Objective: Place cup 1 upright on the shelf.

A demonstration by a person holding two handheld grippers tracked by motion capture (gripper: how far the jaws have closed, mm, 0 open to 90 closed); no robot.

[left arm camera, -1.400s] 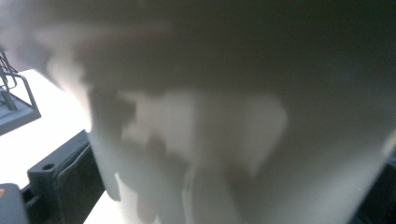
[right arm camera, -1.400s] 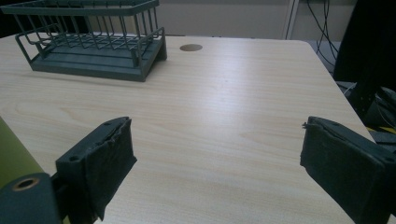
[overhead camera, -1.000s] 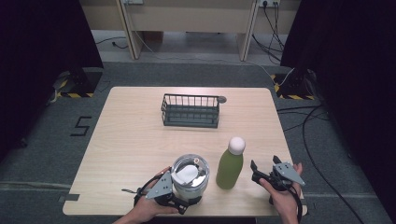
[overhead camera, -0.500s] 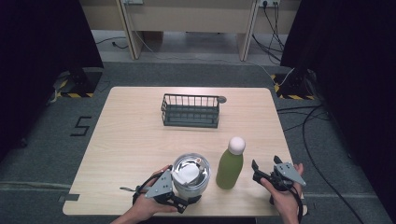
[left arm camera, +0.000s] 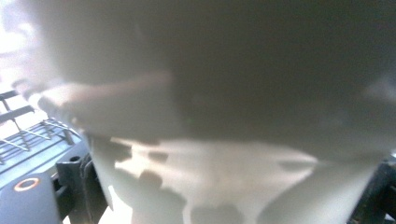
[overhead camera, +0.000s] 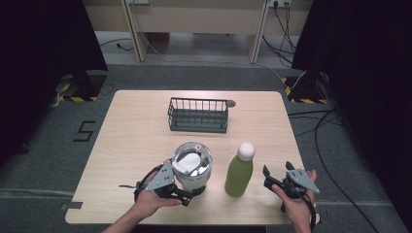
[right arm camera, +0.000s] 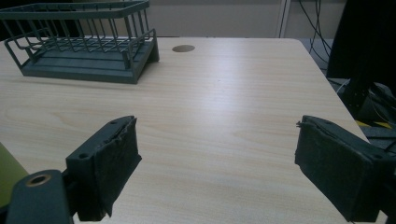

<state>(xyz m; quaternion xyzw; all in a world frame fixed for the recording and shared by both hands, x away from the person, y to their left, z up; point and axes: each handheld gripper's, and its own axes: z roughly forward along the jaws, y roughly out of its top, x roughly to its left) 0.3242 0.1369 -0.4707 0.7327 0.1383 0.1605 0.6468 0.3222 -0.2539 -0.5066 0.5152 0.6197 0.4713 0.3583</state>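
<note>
A shiny steel cup with something white inside is off the table at the front, and my left gripper is shut on its lower wall. In the left gripper view the cup's blurred pale wall spans the space between the jaws. A green bottle with a white cap stands upright just right of the cup. Right of the bottle my right gripper is open. Its jaws have just been closing with nothing between them, only bare tabletop. A sliver of the bottle shows at its left.
A dark wire basket stands at the back middle of the wooden table, with a small grey disc at its right corner. The basket lies far ahead of the right jaws. Cables and dark curtains surround the table.
The left gripper has risen a little with the steel cup in it. The right hand has stayed in place beside the bottle.
</note>
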